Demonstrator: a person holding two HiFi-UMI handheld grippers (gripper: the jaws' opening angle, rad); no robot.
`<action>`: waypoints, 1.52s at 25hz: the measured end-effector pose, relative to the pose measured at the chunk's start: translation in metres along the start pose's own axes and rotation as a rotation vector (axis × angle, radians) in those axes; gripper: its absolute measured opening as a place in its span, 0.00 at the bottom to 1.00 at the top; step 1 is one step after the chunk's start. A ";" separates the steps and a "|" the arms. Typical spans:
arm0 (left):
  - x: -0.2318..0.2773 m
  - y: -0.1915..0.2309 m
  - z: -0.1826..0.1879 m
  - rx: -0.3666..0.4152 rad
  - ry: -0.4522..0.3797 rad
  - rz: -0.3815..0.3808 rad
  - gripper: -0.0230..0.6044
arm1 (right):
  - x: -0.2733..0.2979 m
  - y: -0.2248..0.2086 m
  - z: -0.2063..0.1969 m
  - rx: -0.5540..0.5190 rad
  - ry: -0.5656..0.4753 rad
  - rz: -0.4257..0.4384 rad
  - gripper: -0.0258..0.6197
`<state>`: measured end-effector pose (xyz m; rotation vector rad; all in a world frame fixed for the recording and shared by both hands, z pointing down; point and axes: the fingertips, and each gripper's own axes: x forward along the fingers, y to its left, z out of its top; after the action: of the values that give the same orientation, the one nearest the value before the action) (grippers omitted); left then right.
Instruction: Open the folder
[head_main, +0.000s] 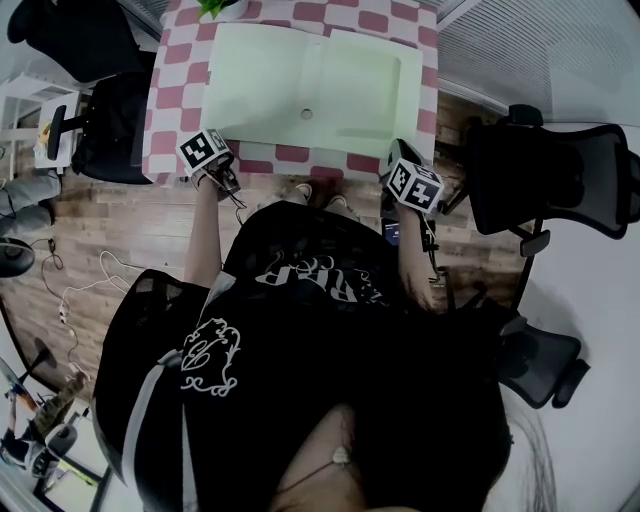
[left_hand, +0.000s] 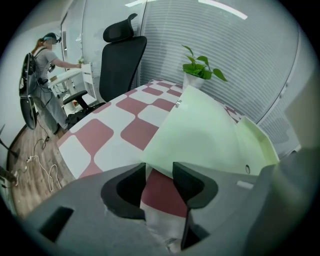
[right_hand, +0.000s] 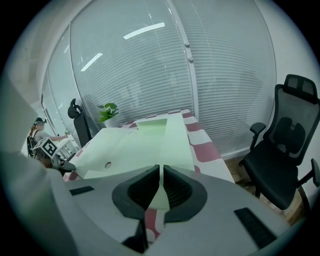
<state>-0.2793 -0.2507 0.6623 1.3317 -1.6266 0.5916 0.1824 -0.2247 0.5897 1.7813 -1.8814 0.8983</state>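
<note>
While our right gripper (right_hand: 160, 170) pinches the folder (right_hand: 135, 142) at its near right corner | our left gripper (left_hand: 160, 171) gapes by the left one

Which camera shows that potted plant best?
The left gripper view: the potted plant shows near and clear, leaves and pot. The head view cuts it off at the top edge; the right gripper view shows it small, far off.

We identify this place as an office by the black mesh swivel chairs (head_main: 550, 180), the glass walls (right_hand: 150, 65) with blinds, the wood floor (head_main: 90, 220), the table (left_hand: 100, 135) and the potted plant (left_hand: 200, 67).
</note>
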 end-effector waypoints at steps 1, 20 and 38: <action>-0.003 0.000 0.002 0.021 -0.010 -0.001 0.31 | 0.000 0.000 0.000 -0.005 -0.005 0.004 0.09; -0.101 -0.064 0.041 0.326 -0.309 -0.123 0.32 | -0.024 0.032 0.033 0.052 -0.132 0.250 0.09; -0.182 -0.208 0.005 0.351 -0.431 -0.444 0.32 | -0.092 0.046 0.063 0.004 -0.268 0.446 0.09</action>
<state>-0.0884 -0.2269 0.4646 2.1242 -1.5179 0.3385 0.1567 -0.2017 0.4740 1.5711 -2.5148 0.8357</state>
